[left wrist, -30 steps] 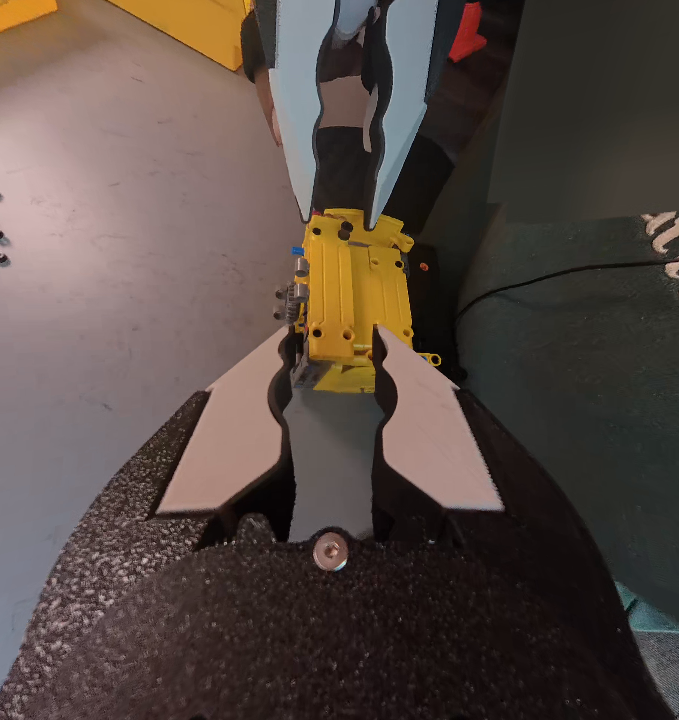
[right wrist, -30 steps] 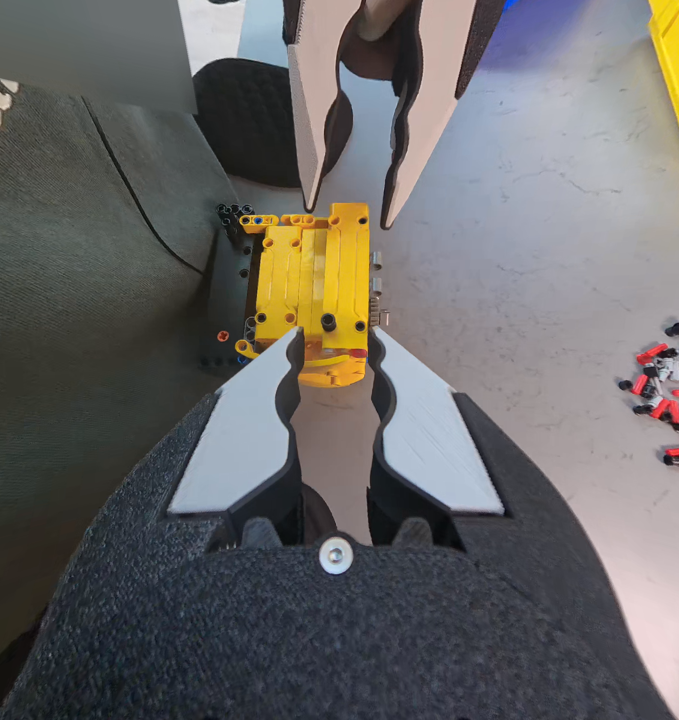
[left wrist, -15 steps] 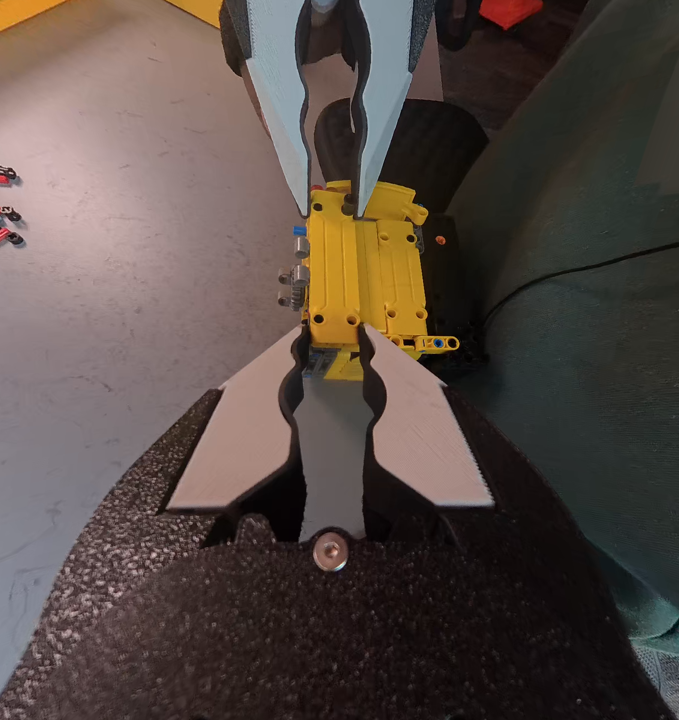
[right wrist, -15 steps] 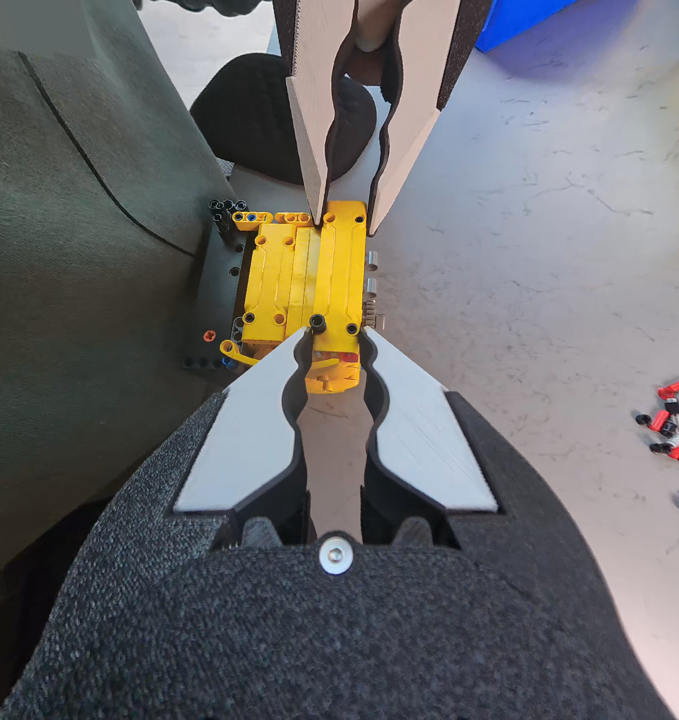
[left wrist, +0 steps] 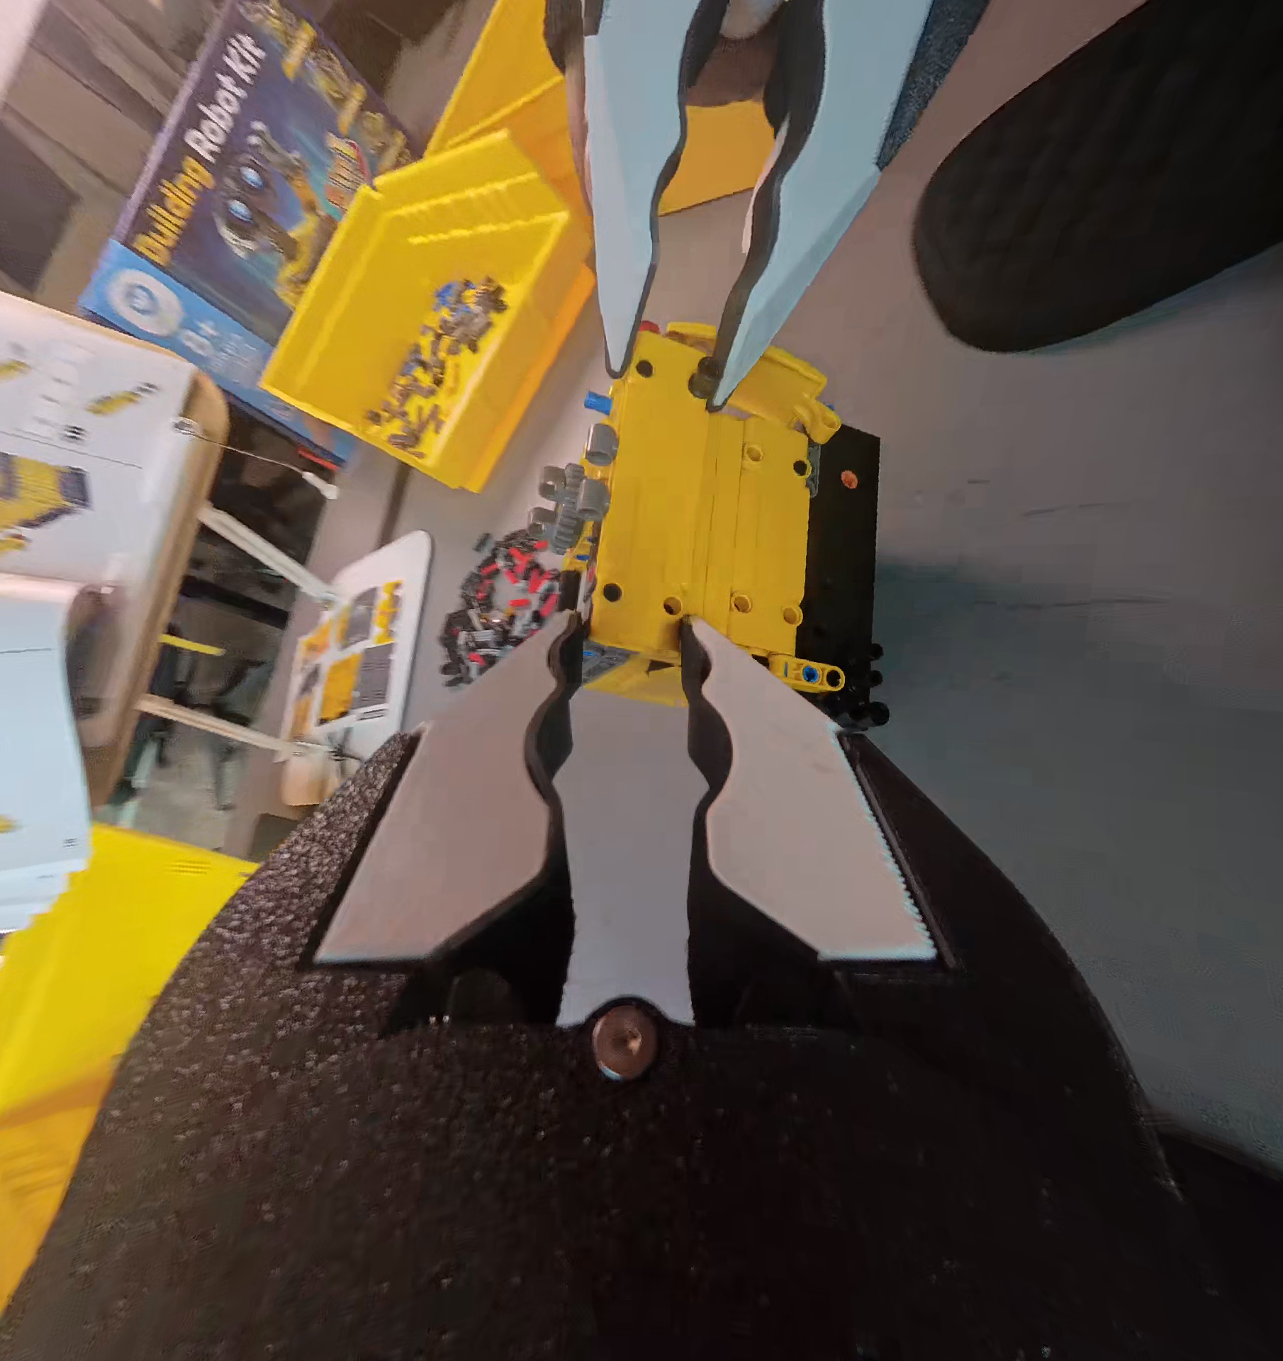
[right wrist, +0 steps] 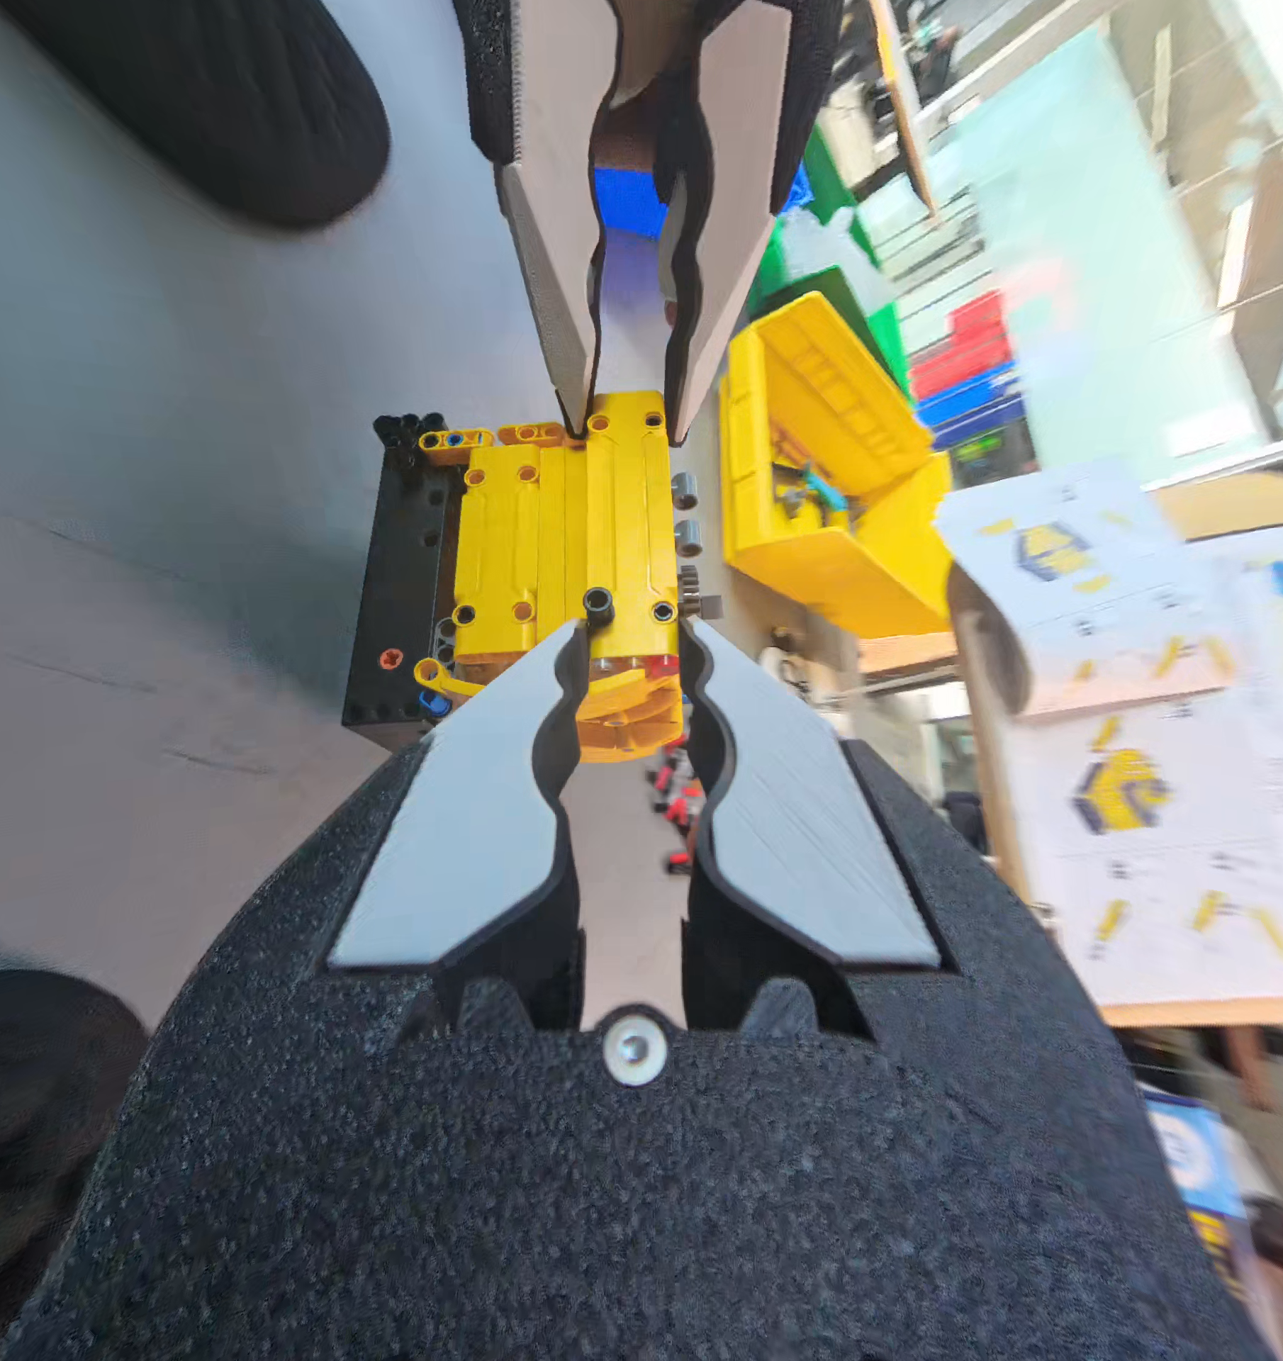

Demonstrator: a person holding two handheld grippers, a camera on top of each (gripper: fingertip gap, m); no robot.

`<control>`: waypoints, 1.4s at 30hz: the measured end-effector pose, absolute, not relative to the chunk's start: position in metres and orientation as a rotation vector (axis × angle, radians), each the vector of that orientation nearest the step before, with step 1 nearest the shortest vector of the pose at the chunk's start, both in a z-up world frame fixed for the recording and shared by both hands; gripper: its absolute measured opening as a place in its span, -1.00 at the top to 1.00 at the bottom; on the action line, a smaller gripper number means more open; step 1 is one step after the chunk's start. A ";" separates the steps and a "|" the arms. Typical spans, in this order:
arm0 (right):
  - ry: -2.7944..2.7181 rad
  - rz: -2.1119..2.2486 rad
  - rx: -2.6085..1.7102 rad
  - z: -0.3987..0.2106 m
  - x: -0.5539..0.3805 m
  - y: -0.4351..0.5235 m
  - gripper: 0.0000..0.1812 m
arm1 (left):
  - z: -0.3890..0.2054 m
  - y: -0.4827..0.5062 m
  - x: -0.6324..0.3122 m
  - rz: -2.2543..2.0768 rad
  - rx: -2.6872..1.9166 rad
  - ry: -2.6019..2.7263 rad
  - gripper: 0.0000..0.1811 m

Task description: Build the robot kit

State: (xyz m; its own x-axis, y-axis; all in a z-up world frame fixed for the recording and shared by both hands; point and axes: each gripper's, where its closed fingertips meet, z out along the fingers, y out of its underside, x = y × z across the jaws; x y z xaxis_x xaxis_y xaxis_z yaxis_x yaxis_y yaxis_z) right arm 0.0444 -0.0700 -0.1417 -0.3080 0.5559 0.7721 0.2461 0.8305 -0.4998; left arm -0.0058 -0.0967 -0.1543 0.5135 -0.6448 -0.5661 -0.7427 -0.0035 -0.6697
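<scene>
Background blurred in both views; printed sheets (right wrist: 1139,707) hard to make out. Left gripper (left wrist: 627,626) and right gripper (right wrist: 633,626) each have fingers clamped on opposite ends of the yellow brick assembly (left wrist: 697,508), held btwn them above the bench (left wrist: 1066,589). Yellow bin (left wrist: 432,309) holds small dark parts; loose red/black pins (left wrist: 498,604) lie beside it.

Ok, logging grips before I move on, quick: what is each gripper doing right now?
Left gripper: shut on the yellow brick assembly, near end.
Right gripper: shut on the same assembly, opposite end.
</scene>
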 end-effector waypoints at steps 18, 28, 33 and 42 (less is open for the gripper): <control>-1.565 1.042 -1.296 -0.165 0.064 -0.043 0.04 | -0.168 -0.090 -0.030 -0.589 -1.737 0.591 0.23; -1.667 1.161 -1.349 -0.196 0.029 -0.021 -0.07 | -0.203 -0.060 -0.019 -0.620 -1.841 0.750 0.49; -1.530 0.990 -1.448 -0.197 0.020 0.001 -0.04 | -0.202 -0.033 -0.041 -0.512 -1.857 0.646 0.57; -1.501 0.837 -1.465 -0.204 0.012 0.003 -0.03 | -0.202 -0.018 -0.062 -0.435 -1.878 0.518 0.60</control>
State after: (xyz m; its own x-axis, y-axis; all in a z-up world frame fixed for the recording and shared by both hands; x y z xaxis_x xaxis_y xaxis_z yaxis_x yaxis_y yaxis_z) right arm 0.0118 0.0035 -0.2038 0.0534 0.9913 0.1201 0.4184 0.0870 -0.9041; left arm -0.0618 -0.0182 -0.2018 0.8377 -0.5436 0.0532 -0.1465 -0.3174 -0.9369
